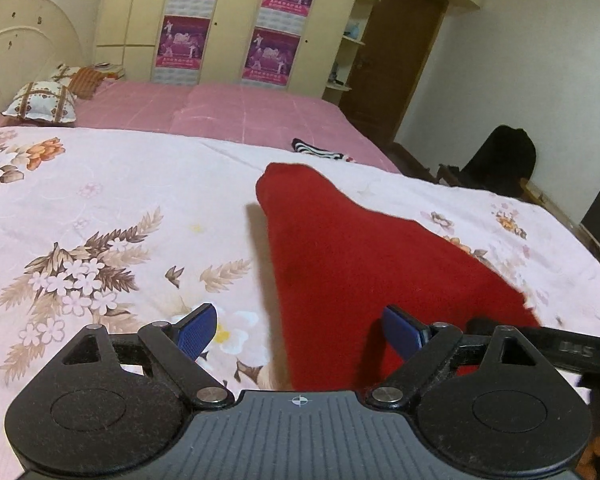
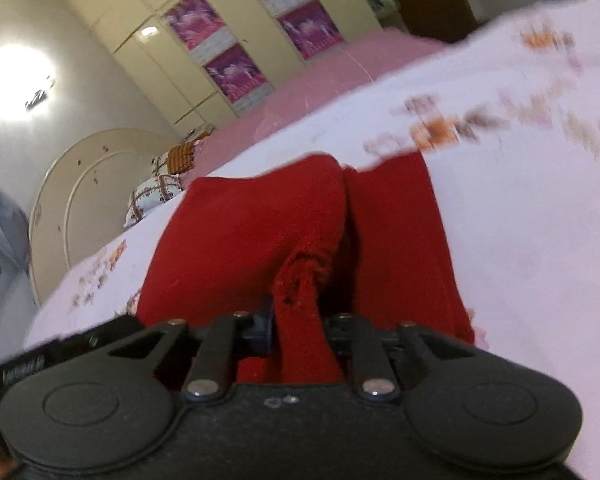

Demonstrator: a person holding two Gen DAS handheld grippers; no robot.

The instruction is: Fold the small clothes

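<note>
The left tool [image 1: 300, 330] is standing wide open with nothing gripped, its blue pads [image 1: 196, 330] straddling the near edge of the red garment [image 1: 340, 248]. The right tool [image 2: 296, 320] is pinching a bunched fold of that garment. To fold well, the right should be carrying its fold over evenly while the left is pinning the near edge. The garment is lying on the floral bedsheet [image 1: 120, 200], soft, knit-looking, partly doubled, peaking toward the far side.

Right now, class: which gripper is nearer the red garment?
Right. The right gripper is shut on a bunched fold of the red garment; the left gripper stands open over its edge, not gripping.
</note>
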